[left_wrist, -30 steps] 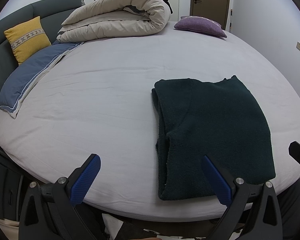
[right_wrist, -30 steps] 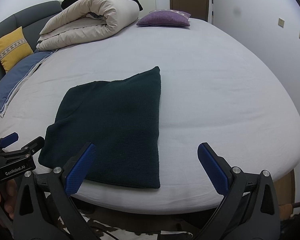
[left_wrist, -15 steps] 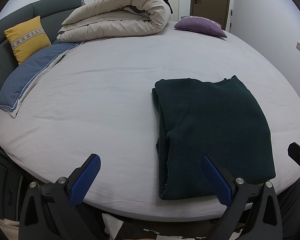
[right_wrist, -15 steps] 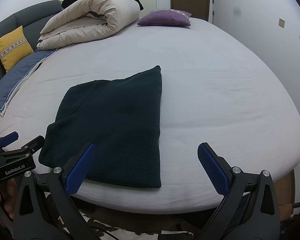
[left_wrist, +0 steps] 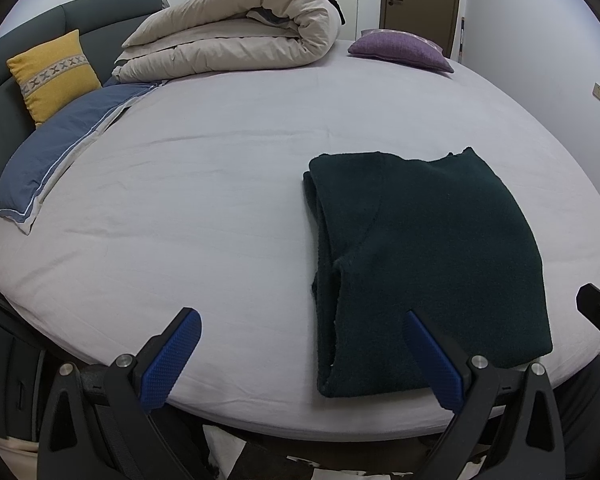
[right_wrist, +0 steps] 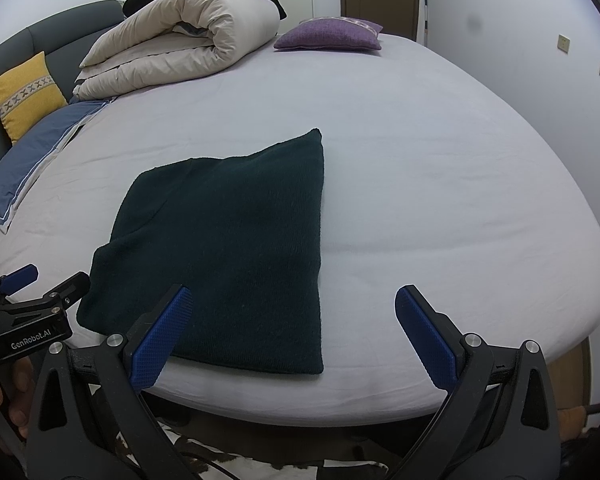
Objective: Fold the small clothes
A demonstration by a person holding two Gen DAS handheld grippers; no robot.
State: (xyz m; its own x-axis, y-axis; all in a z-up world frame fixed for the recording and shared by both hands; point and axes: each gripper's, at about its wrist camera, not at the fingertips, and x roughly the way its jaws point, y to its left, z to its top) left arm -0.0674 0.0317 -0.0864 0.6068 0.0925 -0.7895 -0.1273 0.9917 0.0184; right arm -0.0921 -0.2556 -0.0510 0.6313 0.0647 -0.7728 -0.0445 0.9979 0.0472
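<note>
**Dark-green knit folded at the bed's near edge**

Dark-green garment (right_wrist: 228,248) lies as a flat folded rectangle on the grey bed sheet (right_wrist: 440,184), close to the near edge, within easy reach. Left gripper (left_wrist: 300,360) and right gripper (right_wrist: 294,332) hover off the bed, jaws wide apart and empty, presumably because the fold is complete.

Both wrist views low at bed (left_wrist: 228,184) edge, facing headboard, sharing sweater (right_wrist: 228,248)
</note>
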